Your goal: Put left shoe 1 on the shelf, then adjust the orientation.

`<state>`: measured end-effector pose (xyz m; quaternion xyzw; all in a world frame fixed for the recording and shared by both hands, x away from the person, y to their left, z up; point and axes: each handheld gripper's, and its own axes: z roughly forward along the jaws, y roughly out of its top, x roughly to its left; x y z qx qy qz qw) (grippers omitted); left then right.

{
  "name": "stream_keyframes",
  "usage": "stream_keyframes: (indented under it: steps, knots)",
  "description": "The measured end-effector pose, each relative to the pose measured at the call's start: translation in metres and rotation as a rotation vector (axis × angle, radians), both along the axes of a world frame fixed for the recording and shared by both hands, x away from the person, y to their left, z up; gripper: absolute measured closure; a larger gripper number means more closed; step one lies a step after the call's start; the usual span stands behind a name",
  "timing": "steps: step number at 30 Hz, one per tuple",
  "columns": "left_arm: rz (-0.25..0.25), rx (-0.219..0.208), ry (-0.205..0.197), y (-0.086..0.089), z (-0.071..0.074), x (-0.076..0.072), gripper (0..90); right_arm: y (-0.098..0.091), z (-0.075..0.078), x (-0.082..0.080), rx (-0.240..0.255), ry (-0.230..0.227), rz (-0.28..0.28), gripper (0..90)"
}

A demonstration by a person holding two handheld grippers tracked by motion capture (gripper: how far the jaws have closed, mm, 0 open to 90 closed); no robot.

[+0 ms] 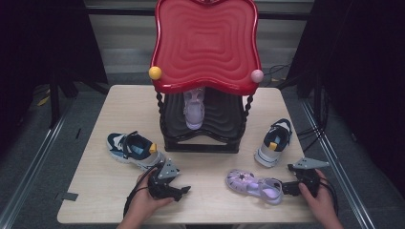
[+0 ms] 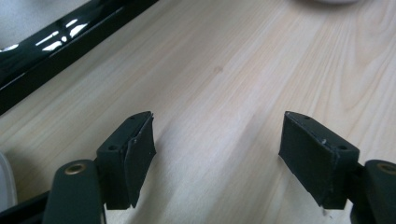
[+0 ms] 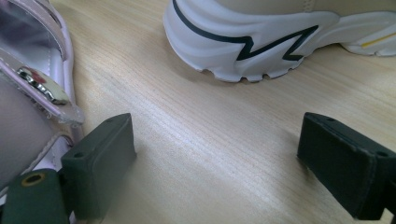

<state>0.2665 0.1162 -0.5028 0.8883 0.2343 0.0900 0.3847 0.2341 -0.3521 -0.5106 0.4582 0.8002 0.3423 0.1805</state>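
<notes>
A lilac sandal (image 1: 253, 186) lies on its side at the table's front right. My right gripper (image 1: 285, 187) is open just right of its heel; in the right gripper view the sandal (image 3: 28, 70) lies against the outside of the left jaw, and only bare wood shows between the jaws of the gripper (image 3: 215, 126). A matching lilac sandal (image 1: 194, 107) stands on the black lower shelf of the red rack (image 1: 205, 43). My left gripper (image 1: 184, 191) is open low over the front of the table, with only wood between the jaws of the gripper (image 2: 218, 123).
A navy sneaker (image 1: 131, 149) lies left of the rack, just behind my left hand. Its mate (image 1: 274, 142) sits right of the rack, its white sole (image 3: 252, 37) ahead of my right gripper's jaws. The rack's black base (image 2: 56, 51) is ahead and to the left of my left gripper. The table (image 1: 205, 205) is light wood.
</notes>
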Motion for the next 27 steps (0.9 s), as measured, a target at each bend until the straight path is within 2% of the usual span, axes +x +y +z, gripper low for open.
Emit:
stream_keyframes:
  steps: [13,27]
  knots:
    - [-0.018,-0.006,0.007,0.0032,-0.0047,0.0007,17.0,-0.0002,0.0,0.0002,0.0,0.0,0.004,10.2]
    - [-0.026,-0.003,0.008,0.0028,-0.0048,0.0009,15.4,-0.001,0.001,0.0003,-0.001,0.004,0.012,12.1]
